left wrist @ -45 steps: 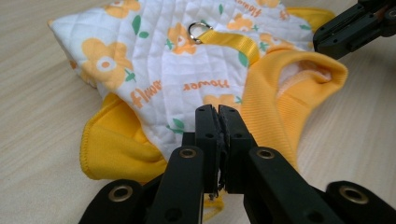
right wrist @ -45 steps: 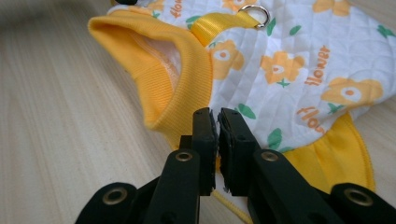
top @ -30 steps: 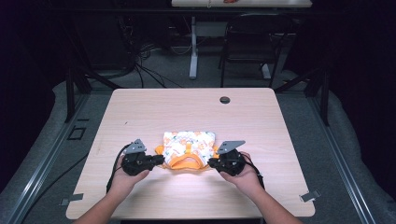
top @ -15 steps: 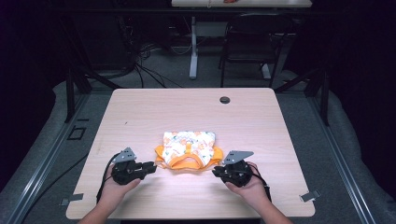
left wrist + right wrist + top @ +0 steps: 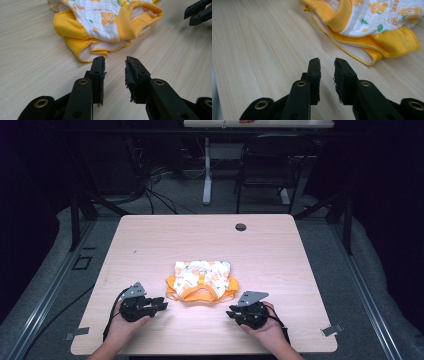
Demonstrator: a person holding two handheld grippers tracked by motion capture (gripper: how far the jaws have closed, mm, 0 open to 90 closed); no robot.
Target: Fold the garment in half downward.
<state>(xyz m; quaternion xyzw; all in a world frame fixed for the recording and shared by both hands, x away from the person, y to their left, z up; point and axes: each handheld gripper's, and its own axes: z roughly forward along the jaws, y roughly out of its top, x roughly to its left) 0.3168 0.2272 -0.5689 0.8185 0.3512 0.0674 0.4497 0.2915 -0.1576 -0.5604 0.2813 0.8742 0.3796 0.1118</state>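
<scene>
The left gripper [image 5: 161,304] sits on the table [image 5: 150,240] just left of the garment [image 5: 202,280], its jaws parted with nothing between them; they have just been opening. The garment lies folded in a small bundle near the middle of the table, toward the person's side, between the two grippers and touching neither. It looks light, soft and limp, so it will likely sag and unfold when lifted rather than hold its shape. The thick ribbed yellow band [image 5: 126,23] and the stitched hem [image 5: 352,51] at the near edge seem the firmest places to pinch, one at each end. It is a quilted white cloth printed with orange flowers and green leaves, trimmed in yellow. The right gripper [image 5: 231,312] rests just right of it, released too, its jaws also just opened and empty.
</scene>
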